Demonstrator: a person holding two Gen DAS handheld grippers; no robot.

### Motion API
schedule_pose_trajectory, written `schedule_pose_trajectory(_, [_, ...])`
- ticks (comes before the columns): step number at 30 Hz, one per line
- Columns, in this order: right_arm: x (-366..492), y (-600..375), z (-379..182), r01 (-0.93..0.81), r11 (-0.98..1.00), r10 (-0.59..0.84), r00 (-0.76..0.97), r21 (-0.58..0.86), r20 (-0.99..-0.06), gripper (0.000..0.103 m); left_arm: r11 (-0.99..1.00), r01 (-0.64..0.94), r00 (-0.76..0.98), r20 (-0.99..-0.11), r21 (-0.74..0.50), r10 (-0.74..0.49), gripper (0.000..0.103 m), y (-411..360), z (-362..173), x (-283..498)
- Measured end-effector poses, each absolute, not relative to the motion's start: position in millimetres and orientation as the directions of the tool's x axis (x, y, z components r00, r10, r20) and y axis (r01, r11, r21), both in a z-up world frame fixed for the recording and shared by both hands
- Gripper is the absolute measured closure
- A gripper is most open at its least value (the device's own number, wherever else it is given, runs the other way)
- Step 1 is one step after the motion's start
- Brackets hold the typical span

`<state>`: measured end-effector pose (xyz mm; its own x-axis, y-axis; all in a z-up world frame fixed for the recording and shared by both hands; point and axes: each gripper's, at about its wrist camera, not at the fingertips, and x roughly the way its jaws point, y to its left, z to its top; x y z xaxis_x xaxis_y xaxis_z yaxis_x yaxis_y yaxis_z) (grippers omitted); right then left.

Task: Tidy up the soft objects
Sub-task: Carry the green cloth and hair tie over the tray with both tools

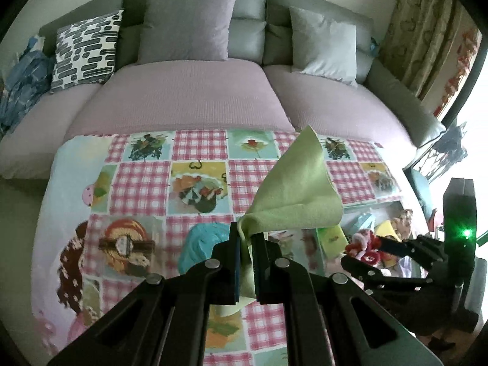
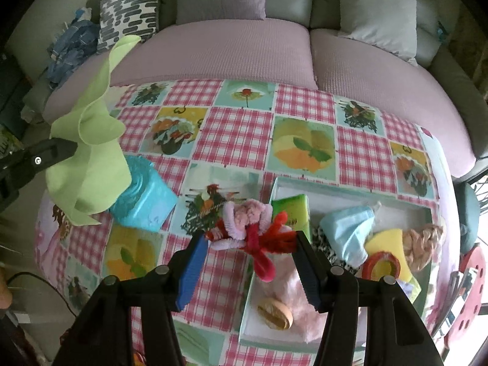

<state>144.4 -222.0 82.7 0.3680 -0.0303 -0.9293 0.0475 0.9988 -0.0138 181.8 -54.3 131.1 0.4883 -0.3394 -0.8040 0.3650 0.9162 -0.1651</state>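
Bun (image 2: 275,313) only in right-wrist view

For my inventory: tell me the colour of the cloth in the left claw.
Light green cloth, plain, clearest in the left wrist view.

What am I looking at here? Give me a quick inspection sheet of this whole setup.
Surface: table under a patchwork tablecloth.
Job's things: green cloth lifted; pipe-cleaner bundle held; white tray with face mask, yellow sponge, bread roll.
Clutter: blue tissue pack.
Grippers: left tongs shut on the cloth; right tongs grip the bundle.
Cables: dark cable at the table edge.
Surroundings: grey sofa, cushions, curtain.
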Motion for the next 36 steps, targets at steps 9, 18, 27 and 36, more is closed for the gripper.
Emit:
schedule_pose_trajectory(9, [106.1, -218.1, 67.3, 0.066, 0.998, -0.037, 0.421, -0.010, -0.906, 0.043, 0.915, 0.361, 0.521, -0.776, -0.179, -0.357, 0.096, -68.5, 106.0, 143.4])
schedule_pose_trajectory(18, [87.6, -231.9, 47.4, 0.155, 0.988, -0.052, 0.458, 0.022, -0.887, 0.043, 0.905, 0.370, 0.500, -0.776, -0.210, -0.385, 0.096, -88.4, 80.0, 132.7])
schedule_pose_trajectory(27, [72.8, -270.8, 45.7, 0.290, 0.957, -0.154, 0.478, -0.011, -0.864, 0.043, 0.876, 0.440, 0.482, -0.772, -0.196, -0.415, 0.096, -118.9, 79.9, 128.6])
schedule_pose_trajectory(36, [56.4, -311.1, 49.7, 0.376, 0.927, -0.192, 0.507, 0.015, -0.840, 0.043, 0.834, 0.525, 0.444, -0.781, -0.171, -0.440, 0.096, -162.4, 83.8, 125.3])
